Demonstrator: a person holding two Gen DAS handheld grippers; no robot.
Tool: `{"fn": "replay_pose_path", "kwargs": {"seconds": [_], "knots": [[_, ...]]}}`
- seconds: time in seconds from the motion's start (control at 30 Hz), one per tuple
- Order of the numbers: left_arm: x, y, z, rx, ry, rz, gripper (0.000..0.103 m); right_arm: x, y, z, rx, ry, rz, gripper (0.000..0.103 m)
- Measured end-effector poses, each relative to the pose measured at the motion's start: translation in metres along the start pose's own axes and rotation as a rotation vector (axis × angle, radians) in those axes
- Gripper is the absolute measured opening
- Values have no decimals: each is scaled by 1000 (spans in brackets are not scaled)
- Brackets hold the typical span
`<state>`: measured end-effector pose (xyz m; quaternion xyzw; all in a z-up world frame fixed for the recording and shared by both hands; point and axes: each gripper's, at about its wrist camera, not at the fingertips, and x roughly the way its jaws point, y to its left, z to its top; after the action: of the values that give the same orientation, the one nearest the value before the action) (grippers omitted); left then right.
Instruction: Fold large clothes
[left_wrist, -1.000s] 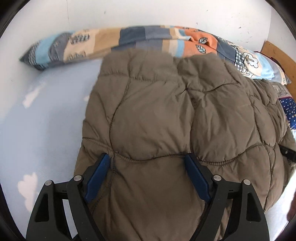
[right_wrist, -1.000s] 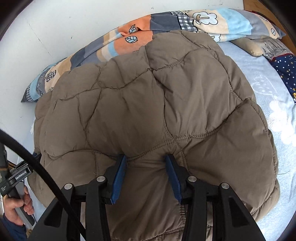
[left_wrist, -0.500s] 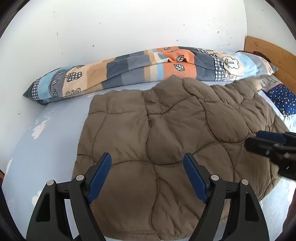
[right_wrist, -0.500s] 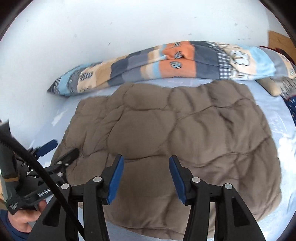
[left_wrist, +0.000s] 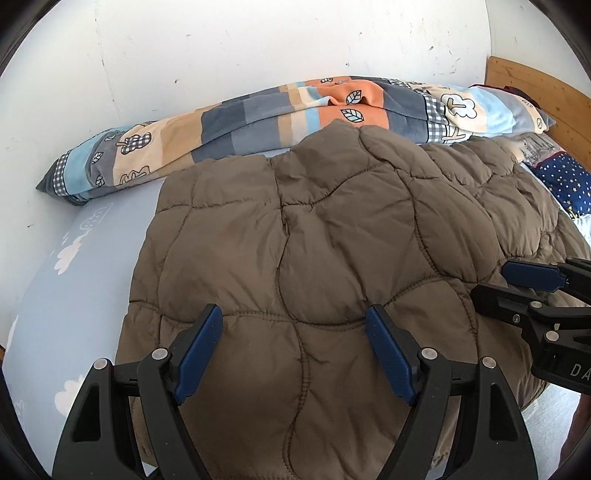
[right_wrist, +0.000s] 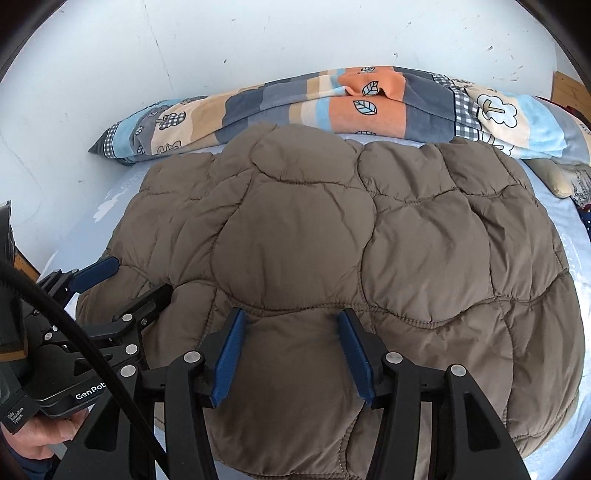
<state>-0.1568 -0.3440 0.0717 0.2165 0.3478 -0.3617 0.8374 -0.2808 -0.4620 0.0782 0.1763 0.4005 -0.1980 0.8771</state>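
White wall and a pale blue bed sheet (left_wrist: 74, 295) frame the scene: the brown quilted coat (left_wrist: 314, 240) lies flat on the sheet, just in front of the patchwork duvet (left_wrist: 258, 118) rolled along the wall. Over the coat's near edge, left gripper (left_wrist: 295, 332) and right gripper (right_wrist: 291, 332) both hang spread, pinching nothing. The fold looks laid down; next probably comes re-gripping an edge for another fold.

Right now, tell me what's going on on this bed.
A person is folding a brown quilted jacket on a light blue bed sheet, with a two-finger gripper in each hand. The jacket lies folded flat. The left gripper and right gripper both hover open above its near edge, gripping nothing. A patchwork blanket lies along the wall.
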Motion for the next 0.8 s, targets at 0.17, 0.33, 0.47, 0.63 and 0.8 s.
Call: {"fn": "replay_pose_path", "kwargs": {"seconds": [0.17,0.33,0.47,0.63,0.8], "knots": [[2,-1,-1,6,3,3,80,5,-1,-1,0,13,0,57],[4,-2,-2,11,5,5,80,9,-1,-2,-5,23,-6,58],[5,-2,-2,18,3,9,80,10,-2,-3,-3,27,0,58],[5,-3,-3,20,2,10,80,12,-3,-3,-4,31,0,58],[6,-3,-3,20,3,11,80,12,-3,-3,-4,32,0,58]]}}
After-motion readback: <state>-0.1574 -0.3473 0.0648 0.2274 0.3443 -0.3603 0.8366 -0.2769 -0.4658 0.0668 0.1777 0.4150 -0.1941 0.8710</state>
